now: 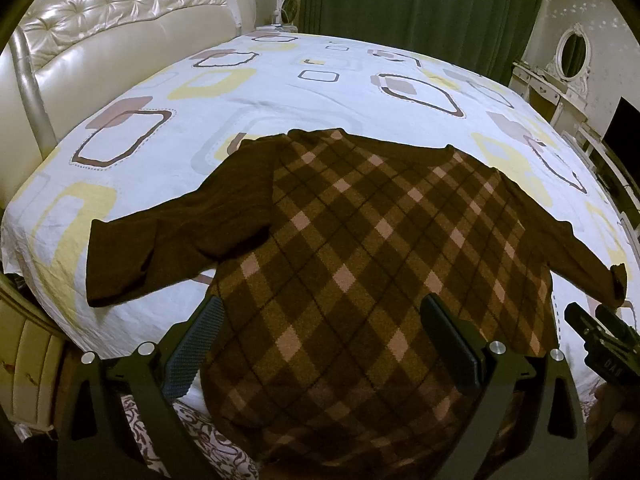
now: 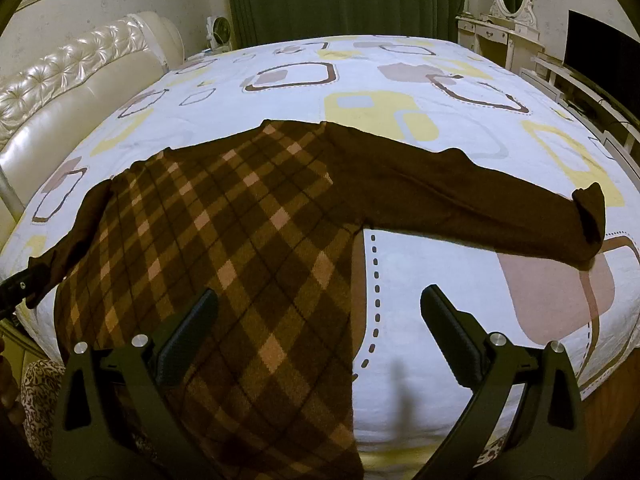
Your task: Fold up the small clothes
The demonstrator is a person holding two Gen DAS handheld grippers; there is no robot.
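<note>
a brown argyle knit sweater (image 1: 360, 240) is lying flat on the bed (image 1: 280, 92), plain sleeves spreading outward over the quilted white cover; the left gripper (image 1: 320, 344) and the right gripper (image 2: 320, 340) are both hovering wide open above its hem, holding nothing
</note>
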